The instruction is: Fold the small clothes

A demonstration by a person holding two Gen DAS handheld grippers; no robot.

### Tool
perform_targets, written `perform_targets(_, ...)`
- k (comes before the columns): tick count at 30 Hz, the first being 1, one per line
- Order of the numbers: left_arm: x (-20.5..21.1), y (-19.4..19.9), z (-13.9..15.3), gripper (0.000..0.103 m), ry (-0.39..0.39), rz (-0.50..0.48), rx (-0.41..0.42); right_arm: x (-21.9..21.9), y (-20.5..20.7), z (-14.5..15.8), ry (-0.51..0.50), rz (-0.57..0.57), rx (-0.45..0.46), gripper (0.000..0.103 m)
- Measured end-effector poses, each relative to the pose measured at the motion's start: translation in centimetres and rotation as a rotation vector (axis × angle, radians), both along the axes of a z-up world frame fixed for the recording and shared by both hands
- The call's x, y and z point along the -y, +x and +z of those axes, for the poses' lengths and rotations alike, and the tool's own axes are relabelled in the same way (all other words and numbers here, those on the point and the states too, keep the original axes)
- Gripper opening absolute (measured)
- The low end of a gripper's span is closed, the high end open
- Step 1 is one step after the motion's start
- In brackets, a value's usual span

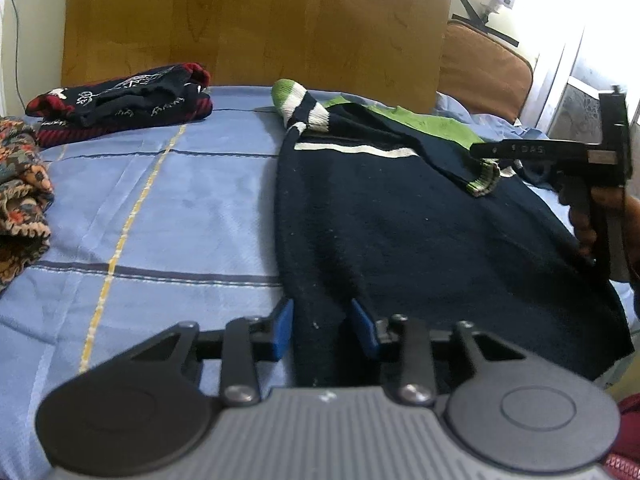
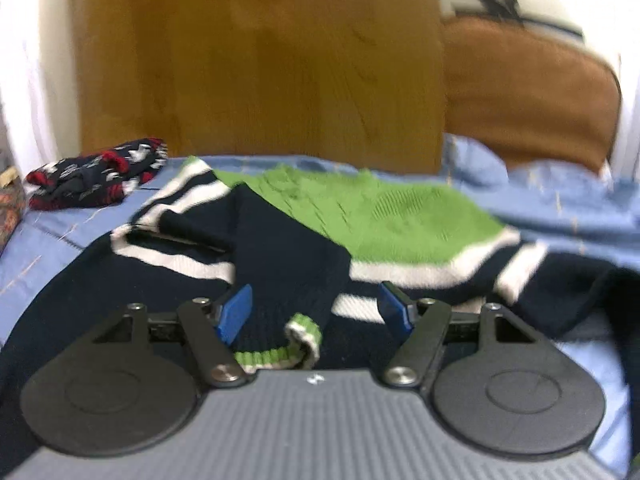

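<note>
A navy sweater [image 1: 400, 220] with white stripes and a green yoke [image 2: 360, 208] lies flat on the blue checked bedsheet [image 1: 160, 208]. My left gripper [image 1: 323, 328] is at its near left hem, with a ridge of navy knit filling the narrow gap between the blue pads [image 1: 282, 330]. My right gripper [image 2: 316, 312] stands wide over the folded-in sleeve. The green and white cuff [image 2: 288, 344] lies between its pads without touching them. The left wrist view shows that gripper [image 1: 504, 151] from the side above the cuff [image 1: 484, 180], with a hand [image 1: 584, 220] on its handle.
A folded navy and red patterned sweater [image 1: 120, 108] rests at the back left near the wooden headboard [image 1: 256, 20]. A floral cloth [image 1: 20, 192] lies bunched at the left edge. A brown cushion [image 1: 484, 68] leans at the back right. Something dark red [image 1: 628, 432] shows at the lower right.
</note>
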State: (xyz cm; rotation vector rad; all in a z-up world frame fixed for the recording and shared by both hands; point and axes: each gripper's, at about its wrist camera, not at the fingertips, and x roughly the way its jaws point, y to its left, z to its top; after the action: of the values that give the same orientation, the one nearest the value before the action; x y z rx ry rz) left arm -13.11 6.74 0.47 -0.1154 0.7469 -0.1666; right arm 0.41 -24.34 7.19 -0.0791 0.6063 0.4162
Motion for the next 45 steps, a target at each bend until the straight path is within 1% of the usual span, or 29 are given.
perform_targets(2, 0.1, 0.0, 0.2, 0.030, 0.003, -0.003, 0.002, -0.7, -0.8, 0.3, -0.030, 0.069, 0.033, 0.070)
perform_targets(5, -0.2, -0.2, 0.6, 0.031, 0.003, 0.000, 0.016, -1.9, -1.0, -0.4, -0.076, 0.139, 0.013, 0.069)
perform_targets(7, -0.4, -0.5, 0.9, 0.035, 0.010, 0.006, 0.026, -2.6, -0.7, -1.1, -0.115, 0.162, 0.009, 0.065)
perform_targets(8, -0.5, -0.6, 1.1, 0.040, 0.013, 0.011, 0.028, -3.0, -0.6, -1.5, -0.143, 0.173, 0.019, 0.065)
perform_targets(9, -0.7, -0.8, 1.2, 0.049, 0.018, 0.021, 0.030, -3.4, -0.5, -1.7, -0.167, 0.186, 0.031, 0.064)
perform_targets(10, -1.0, -1.0, 1.3, 0.051, 0.020, 0.034, 0.033, -3.7, -0.4, -1.9, -0.186, 0.202, 0.039, 0.063)
perform_targets(14, -2.0, -1.5, 1.6, 0.052, -0.013, 0.053, 0.022, -4.8, 0.0, -2.4, -0.267, 0.261, 0.067, 0.059)
perform_targets(15, -2.1, -1.5, 1.5, 0.048, -0.023, 0.047, 0.011, -5.1, 0.3, -2.8, -0.289, 0.272, 0.059, 0.049)
perform_targets(16, -2.1, -1.4, 1.3, 0.047, -0.027, 0.040, -0.003, -4.9, 0.7, -2.9, -0.272, 0.283, 0.052, 0.039)
perform_targets(17, -1.9, -1.3, 0.9, 0.044, -0.027, 0.031, -0.017, -4.7, 1.3, -2.8, -0.249, 0.285, 0.030, 0.031)
perform_targets(18, -1.7, -1.3, 0.6, 0.034, -0.030, 0.023, -0.031, -4.5, 1.9, -2.7, -0.242, 0.274, 0.013, 0.016)
perform_targets(19, -1.5, -1.2, 0.2, 0.028, -0.038, 0.012, -0.047, -4.2, 2.3, -2.5, -0.232, 0.263, 0.008, 0.009)
perform_targets(20, -1.2, -1.3, 0.0, 0.022, -0.037, 0.013, -0.036, -3.8, 2.6, -2.3, -0.223, 0.241, 0.008, 0.009)
perform_targets(21, -0.9, -1.3, -0.1, 0.011, -0.030, 0.007, -0.029, -3.4, 2.9, -1.9, -0.210, 0.216, 0.019, 0.009)
perform_targets(23, -0.6, -1.4, 0.3, 0.010, -0.022, -0.005, -0.007, -2.0, 3.6, -0.4, -0.150, 0.162, 0.048, 0.009)
perform_targets(25, -0.3, -1.7, 1.4, 0.010, -0.036, -0.025, 0.046, -0.4, 4.8, 1.7, -0.098, 0.098, 0.093, 0.009)
perform_targets(27, 0.8, -2.0, 2.8, 0.010, -0.042, -0.076, 0.112, 1.1, 6.5, 3.2, -0.090, 0.016, 0.137, 0.009)
perform_targets(29, 2.1, -2.0, 3.5, 0.010, -0.058, -0.158, 0.151, 2.6, 9.1, 3.6, -0.115, -0.094, 0.153, 0.010)
perform_targets(30, 2.9, -1.8, 3.5, 0.010, -0.062, -0.211, 0.155, 3.5, 10.8, 3.3, -0.137, -0.177, 0.144, 0.011)
perform_targets(31, 3.5, -1.5, 3.4, 0.011, -0.064, -0.252, 0.140, 4.3, 12.3, 2.8, -0.152, -0.265, 0.119, 0.018)
perform_targets(32, 4.2, -1.2, 3.0, 0.012, -0.062, -0.291, 0.108, 5.1, 13.3, 2.4, -0.145, -0.357, 0.087, 0.021)
perform_targets(33, 4.7, -0.8, 2.5, 0.015, -0.057, -0.319, 0.072, 6.0, 13.7, 2.1, -0.078, -0.419, 0.049, 0.024)
perform_targets(34, 4.9, -0.5, 2.0, 0.015, -0.055, -0.332, 0.049, 6.7, 13.3, 2.0, 0.033, -0.421, 0.017, 0.027)
perform_targets(35, 4.9, -0.4, 1.7, 0.017, -0.057, -0.334, 0.038, 7.1, 12.6, 1.9, 0.158, -0.383, -0.012, 0.029)
perform_targets(36, 4.7, -0.3, 1.5, 0.025, -0.062, -0.321, 0.033, 6.8, 12.0, 1.8, 0.224, -0.341, -0.039, 0.035)
perform_targets(37, 4.4, -0.2, 1.5, 0.028, -0.073, -0.308, 0.033, 6.1, 11.3, 1.6, 0.263, -0.295, -0.068, 0.038)
perform_targets(41, 3.7, -0.5, 2.0, 0.029, -0.113, -0.290, 0.065, 1.1, 8.9, 0.7, 0.335, -0.051, -0.197, 0.038)
perform_targets(44, 4.1, -0.7, 2.2, 0.028, -0.112, -0.299, 0.082, -3.9, 7.9, 0.1, 0.322, 0.120, -0.236, 0.037)
perform_targets(45, 4.2, -0.7, 2.2, 0.028, -0.111, -0.306, 0.083, -5.3, 7.9, 0.0, 0.316, 0.158, -0.240, 0.037)
